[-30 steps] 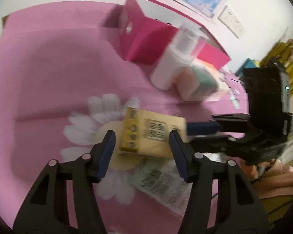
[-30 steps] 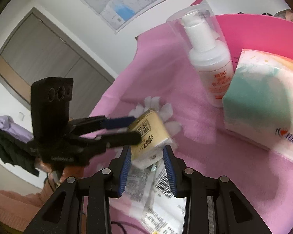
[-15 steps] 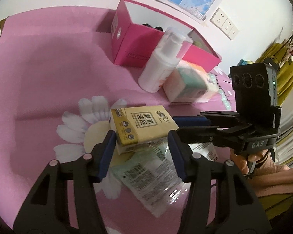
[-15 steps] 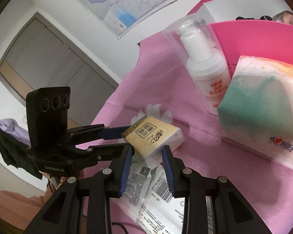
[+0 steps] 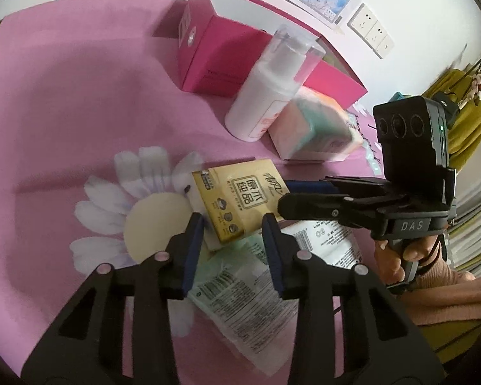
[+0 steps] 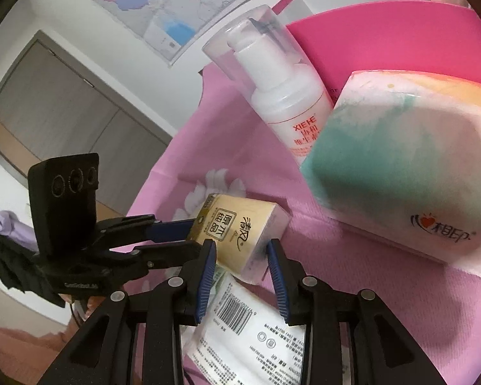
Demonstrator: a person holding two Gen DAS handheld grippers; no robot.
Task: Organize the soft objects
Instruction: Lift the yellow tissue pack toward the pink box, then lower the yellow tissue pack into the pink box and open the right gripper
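A yellow tissue pack [image 5: 240, 202] lies on the pink cloth, resting on flat wipe packets [image 5: 250, 292]; it also shows in the right wrist view [image 6: 240, 234]. My left gripper [image 5: 232, 234] is open, its pads on either side of the pack's near end. My right gripper [image 6: 240, 256] is open too, straddling the pack's other end; in the left wrist view its fingers [image 5: 308, 205] reach in from the right. A larger pastel tissue pack [image 5: 311, 131] lies behind, also in the right wrist view [image 6: 410, 173].
A white pump bottle [image 5: 266, 93] with a clear cap stands beside the pastel pack, in front of an open pink box [image 5: 215, 61]. The cloth has a daisy print [image 5: 138, 205]. A white barcoded packet [image 6: 256, 330] lies under my right gripper.
The yellow pack has turned label-up and now lies between both pairs of jaws. Both grippers have moved closer to it, and the left jaws have narrowed.
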